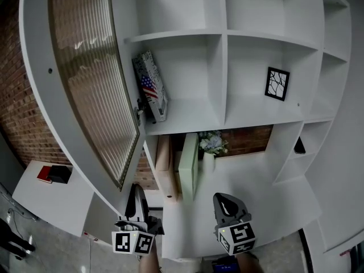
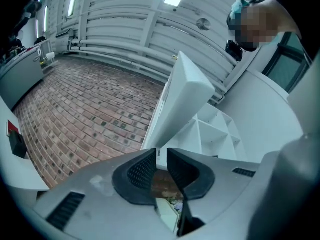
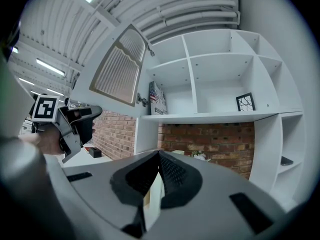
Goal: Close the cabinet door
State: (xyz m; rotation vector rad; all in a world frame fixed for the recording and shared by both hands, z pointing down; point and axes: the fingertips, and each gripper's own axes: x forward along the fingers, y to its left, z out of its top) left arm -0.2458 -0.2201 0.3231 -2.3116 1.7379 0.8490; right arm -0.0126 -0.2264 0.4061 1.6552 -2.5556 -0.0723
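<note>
White cabinet door (image 1: 85,78), set with a ribbed glass panel, stands wide open at the left of the white shelving (image 1: 222,67), its face turned well away from the open compartments. The left gripper (image 1: 136,189) is near, just right of the door's lower corner, and points upward. Its fingers (image 2: 142,169) are a narrow gap apart with nothing pinched between them, and the door's edge shows beyond them. Whether they touch the door I cannot tell. The right gripper (image 1: 226,199) is to the right of the left one and apart from it. It is held over the white bench (image 1: 267,181) below the shelves and points level toward the brick wall (image 1: 244,141) at the back. Its fingertips (image 3: 167,166) meet and hold nothing. In the compartment beside the door's hinge side a flag-printed box (image 1: 152,87) leans upright, and a black-framed picture (image 1: 277,83) stands in the compartment to the right of it. On the bench, far from the grippers, are a pale upright board (image 1: 189,164) and a small bunch of flowers (image 1: 212,143). At the far left a second, lower bench (image 1: 51,201) carries a red thing and a black thing (image 1: 60,174) side by side.
</note>
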